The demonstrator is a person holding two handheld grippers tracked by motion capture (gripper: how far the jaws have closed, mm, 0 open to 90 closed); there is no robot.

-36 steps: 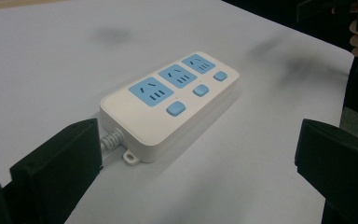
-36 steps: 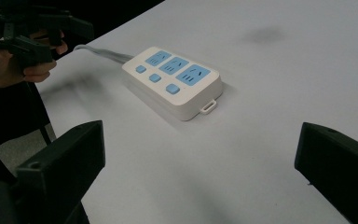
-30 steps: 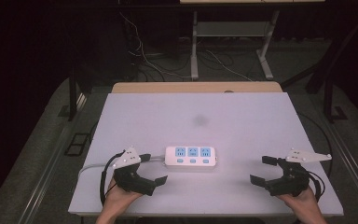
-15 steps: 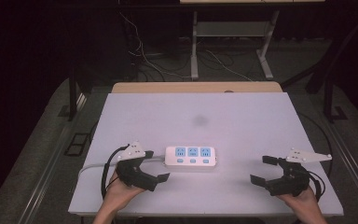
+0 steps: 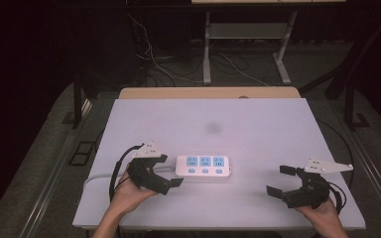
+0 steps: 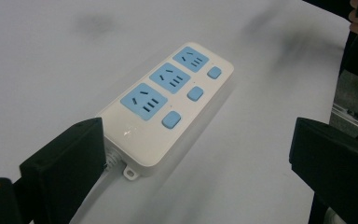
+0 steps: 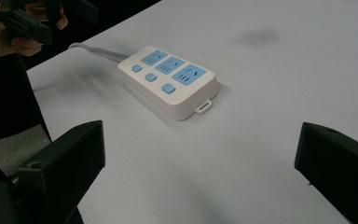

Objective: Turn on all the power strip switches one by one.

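Note:
A white power strip (image 5: 202,167) with three blue sockets and three blue buttons lies flat near the front of the white table (image 5: 238,119). Its grey cable (image 5: 95,177) runs off to the left. My left gripper (image 5: 169,171) is open at the strip's left end, its jaws spread on either side of the cable end. In the left gripper view the power strip (image 6: 168,100) lies just beyond the left gripper (image 6: 198,140). My right gripper (image 5: 279,180) is open over bare table, well right of the strip. From the right gripper (image 7: 200,140) the strip (image 7: 168,79) lies ahead.
A dark smudge (image 5: 212,128) marks the table's middle. A wooden strip (image 5: 208,92) borders the far edge. Beyond it, loose cables (image 5: 168,69) and a metal stand (image 5: 248,34) sit on the dark floor. The other hand and gripper (image 7: 23,21) appear past the strip.
My left gripper has shifted slightly forward and right, closer to the power strip's cable end. The right gripper and the strip have stayed put.

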